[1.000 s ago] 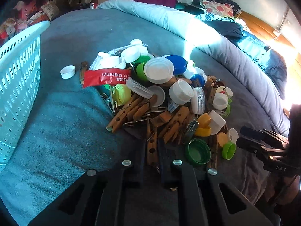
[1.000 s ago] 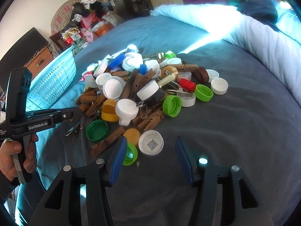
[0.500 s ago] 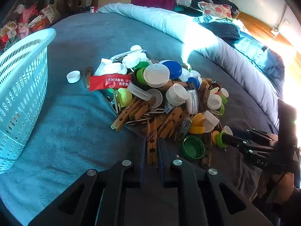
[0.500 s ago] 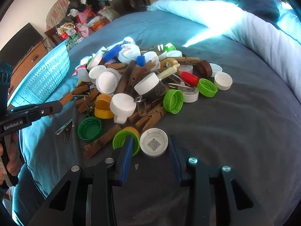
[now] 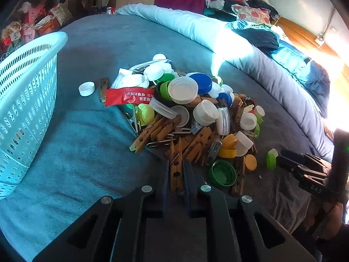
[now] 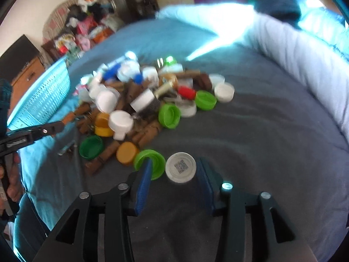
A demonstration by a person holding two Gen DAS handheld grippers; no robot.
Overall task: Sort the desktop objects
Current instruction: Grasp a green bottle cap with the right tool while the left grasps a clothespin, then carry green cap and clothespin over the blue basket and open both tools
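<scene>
Left tongs (image 5: pixel 176 170) clamp a wooden clothespin (image 5: pixel 175 163); right tongs (image 6: pixel 174 174), just reopening around the white cap (image 6: pixel 180 167) untouched, may snag the adjacent green cap (image 6: pixel 150 162).

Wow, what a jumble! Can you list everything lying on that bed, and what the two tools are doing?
bottle caps: dozens; white, green, blue, yellow, orange, red; heaped mid-bed.
white cap with code: one, between the right tool's jaws, untouched.
light green cap: one, partly behind the right tool's left pad.
lone white cap: one, apart, toward the basket.
wooden clothespins: many, brown, near side of the heap.
red wrapper: one, on the heap's basket side.
basket: one, pale turquoise, left bed edge.
blanket: blue-grey, under everything.
left hand-held gripper: shut on one clothespin.
right hand-held gripper: open, jaws just widened.
</scene>
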